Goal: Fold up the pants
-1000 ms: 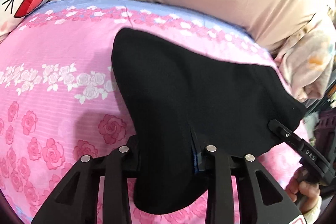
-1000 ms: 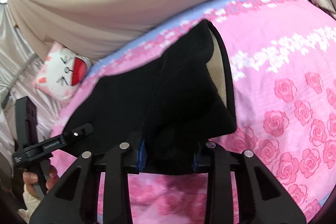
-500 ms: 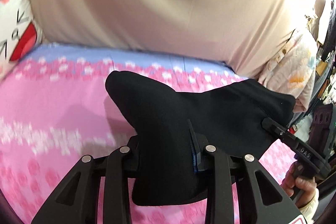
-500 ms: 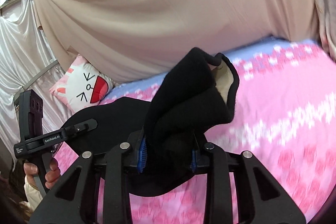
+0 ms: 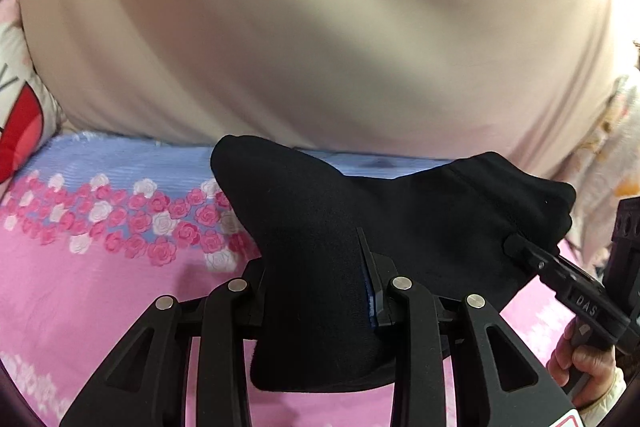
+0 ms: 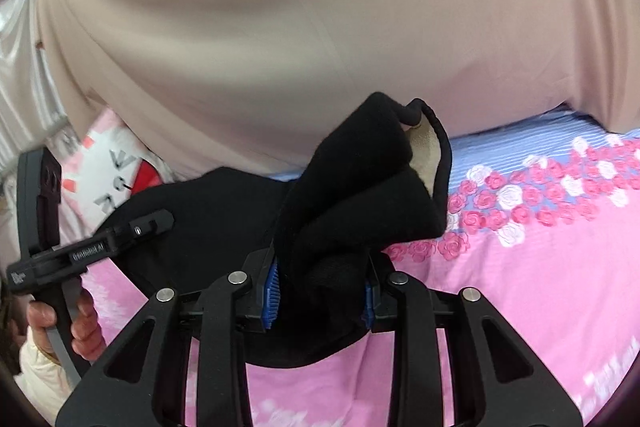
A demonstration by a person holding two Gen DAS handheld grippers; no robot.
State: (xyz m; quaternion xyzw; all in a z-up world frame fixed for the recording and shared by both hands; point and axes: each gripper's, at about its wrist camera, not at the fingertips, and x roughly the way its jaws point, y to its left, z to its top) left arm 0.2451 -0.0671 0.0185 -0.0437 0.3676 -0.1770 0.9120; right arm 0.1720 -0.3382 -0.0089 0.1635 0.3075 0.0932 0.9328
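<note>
Two handheld grippers lift a pair of black pants (image 5: 400, 227) above a pink rose-print bedsheet (image 5: 80, 287), the cloth strung between them across the lower centre of both wrist views. The left gripper (image 5: 320, 291) has its fingers pinched on a thick bunch of the fabric, which spills over them toward the lens; the right gripper (image 6: 320, 291) likewise clamps a wad of fabric between its blue-ribbed pads (image 6: 272, 291), and above that grip a tan lining (image 6: 424, 155) shows inside an open edge. Each tool also appears at the other view's edge, its tip at the garment.

Judging by the sag and rounded folds, the pants are soft, thick and fairly light, likely fleece-lined; they should drape rather than hold a crease, and the fuzzy surface looks unlikely to slip. Corners or hem edges seem the best hold for a flat fold, not bunched middles.

No containers are visible; a beige curtain (image 5: 320, 27) fills the upper frame, with a cartoon-face cushion (image 6: 112, 179) at left.
</note>
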